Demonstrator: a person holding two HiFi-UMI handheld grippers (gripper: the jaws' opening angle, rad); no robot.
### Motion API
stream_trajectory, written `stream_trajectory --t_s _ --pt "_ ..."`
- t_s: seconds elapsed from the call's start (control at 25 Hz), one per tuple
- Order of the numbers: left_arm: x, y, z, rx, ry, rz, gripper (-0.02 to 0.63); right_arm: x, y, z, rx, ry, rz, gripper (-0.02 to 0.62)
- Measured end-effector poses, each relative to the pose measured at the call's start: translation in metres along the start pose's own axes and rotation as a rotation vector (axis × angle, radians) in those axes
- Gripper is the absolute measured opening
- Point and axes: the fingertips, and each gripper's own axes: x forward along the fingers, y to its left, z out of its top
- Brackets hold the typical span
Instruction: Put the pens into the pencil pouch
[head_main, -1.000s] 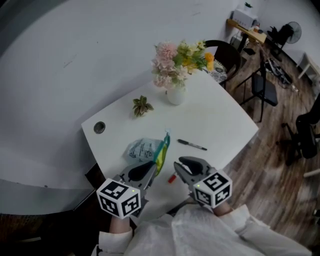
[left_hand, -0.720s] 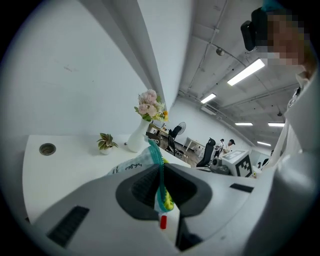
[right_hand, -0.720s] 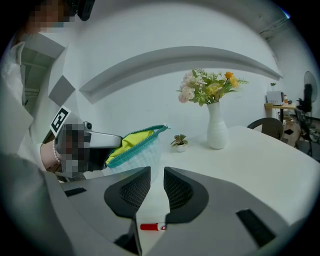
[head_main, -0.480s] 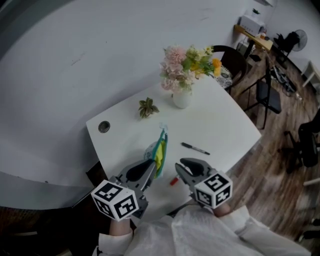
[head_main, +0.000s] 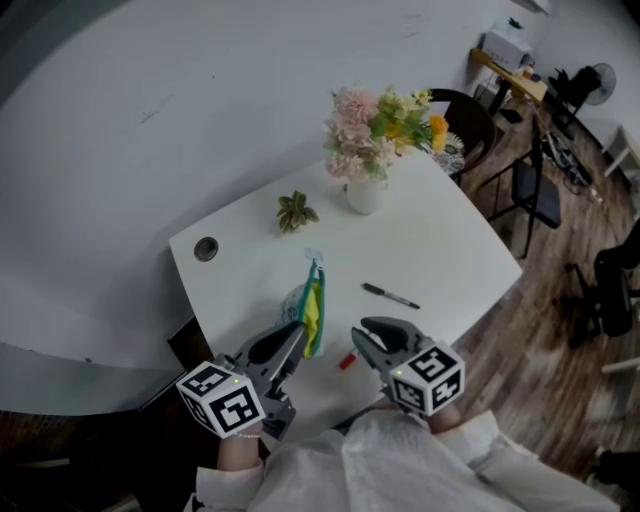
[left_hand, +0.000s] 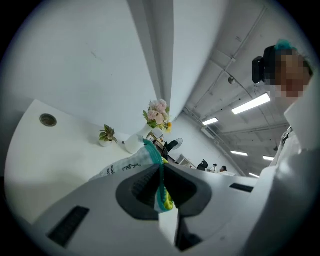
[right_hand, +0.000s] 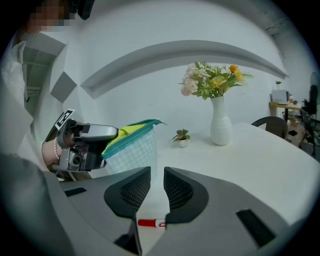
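Observation:
My left gripper (head_main: 298, 333) is shut on the teal-and-yellow zip edge of the checked pencil pouch (head_main: 313, 305), which it holds up on edge above the white table (head_main: 440, 240). In the left gripper view the pouch (left_hand: 131, 165) rim runs between the pads of that gripper (left_hand: 161, 170). My right gripper (head_main: 365, 335) hovers just right of the pouch, its jaws a narrow gap apart with nothing between them. A red pen (head_main: 346, 361) lies on the table under it and shows through the gap (right_hand: 150, 223). A black pen (head_main: 390, 296) lies farther right.
A white vase of flowers (head_main: 365, 190) and a small potted plant (head_main: 296, 212) stand at the back of the table. A cable hole (head_main: 206, 248) sits at its left corner. Chairs (head_main: 530, 180) stand on the wooden floor to the right.
The pouch went from lying slumped on the table to standing up on edge as my left gripper rolled and lifted it. The right gripper and both pens stayed put.

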Motion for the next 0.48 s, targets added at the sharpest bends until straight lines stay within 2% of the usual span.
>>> stream_trajectory --t_s 0.24,0.4,0.48 --pt "-0.009 0.003 0.002 -0.014 -0.015 0.005 0.029 0.004 0.002 -0.006 -0.153 0.087 0.057 0.078" --pt "-0.011 0.008 -0.001 -0.008 -0.009 0.005 0.029 0.013 0.013 -0.024 -0.279 0.186 0.15 0.078" --pt "-0.012 0.01 -0.002 -0.007 -0.011 0.008 0.029 0.015 0.022 -0.034 -0.334 0.265 0.201 0.078"
